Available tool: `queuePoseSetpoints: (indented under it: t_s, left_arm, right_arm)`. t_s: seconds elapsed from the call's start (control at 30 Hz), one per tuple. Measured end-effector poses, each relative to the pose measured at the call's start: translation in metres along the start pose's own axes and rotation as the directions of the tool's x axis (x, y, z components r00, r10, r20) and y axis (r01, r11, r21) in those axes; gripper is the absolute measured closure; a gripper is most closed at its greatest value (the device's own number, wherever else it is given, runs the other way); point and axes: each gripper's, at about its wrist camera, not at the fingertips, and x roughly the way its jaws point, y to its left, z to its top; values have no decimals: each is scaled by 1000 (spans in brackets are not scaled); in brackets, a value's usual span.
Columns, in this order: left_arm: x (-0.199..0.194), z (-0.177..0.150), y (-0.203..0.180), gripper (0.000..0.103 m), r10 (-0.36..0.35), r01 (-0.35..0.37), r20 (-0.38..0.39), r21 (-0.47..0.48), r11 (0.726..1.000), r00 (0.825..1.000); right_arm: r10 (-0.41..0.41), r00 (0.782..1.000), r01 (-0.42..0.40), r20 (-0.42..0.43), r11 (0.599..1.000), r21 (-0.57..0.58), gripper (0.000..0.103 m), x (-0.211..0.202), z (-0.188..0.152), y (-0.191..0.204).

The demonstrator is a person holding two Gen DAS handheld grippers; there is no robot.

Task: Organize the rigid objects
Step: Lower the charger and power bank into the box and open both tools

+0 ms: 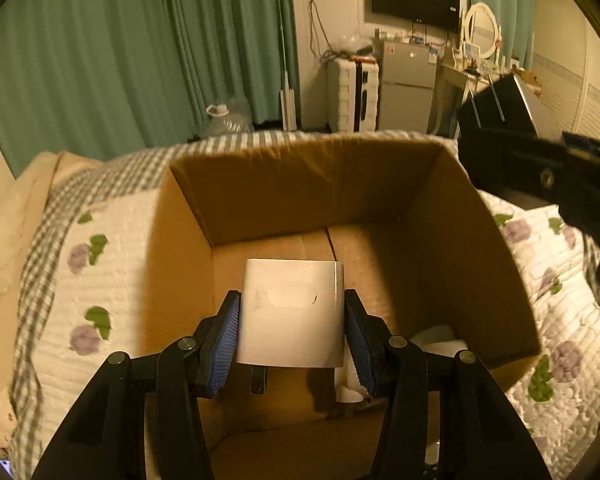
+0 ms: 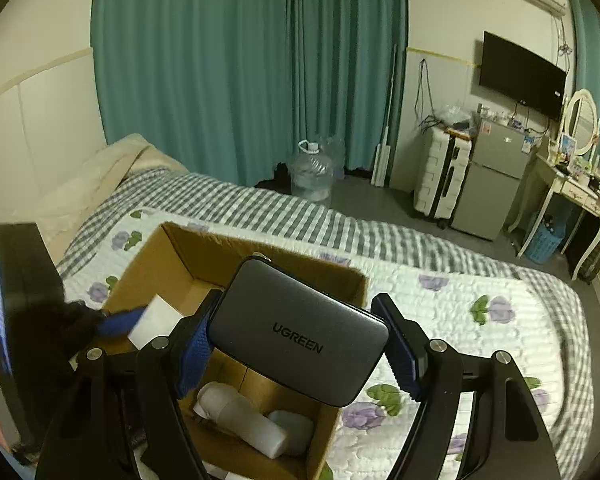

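Over the box (image 1: 188,216) on the bed (image 2: 460,300), the left hand-held gripper (image 1: 292,334) clamped a white plug (image 1: 292,316) while the right hand-held gripper (image 2: 300,344) gripped a grey charger (image 2: 300,332).

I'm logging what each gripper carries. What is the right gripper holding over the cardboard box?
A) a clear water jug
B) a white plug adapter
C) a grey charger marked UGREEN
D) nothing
C: in the right wrist view the right gripper is clamped on the grey charger with UGREEN printed on its face, held above the open cardboard box.
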Motion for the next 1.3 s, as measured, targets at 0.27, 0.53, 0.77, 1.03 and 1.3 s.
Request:
queuePoseSetpoints:
  t_s: [0.27,0.53,0.77,1.03,1.3]
  left_arm:
    - [-6,-1,-3,34,29,-30,50,11,999,998]
    - [-36,7,12,34,46,-45,132,-15,999,990]
    - [-43,4,21,34,49,-45,150,-26,999,987]
    - [-90,-4,33,34,58,-50,189,-46,998,980]
    - [-148,-44,44,34,63,-56,188,-41,998,980]
  right_arm:
    - [9,1000,-9,-5,1000,12,29,8,-3,-4]
    - [16,1000,-15,-20,999,28,29,20,-4,-5]
    - [23,999,-22,-25,999,29,28,40,-10,1]
    - [-25,1000,24,14,997,78,16,-13,-3,-9]
    - [-53,998,52,27,998,25,16,-103,-17,11]
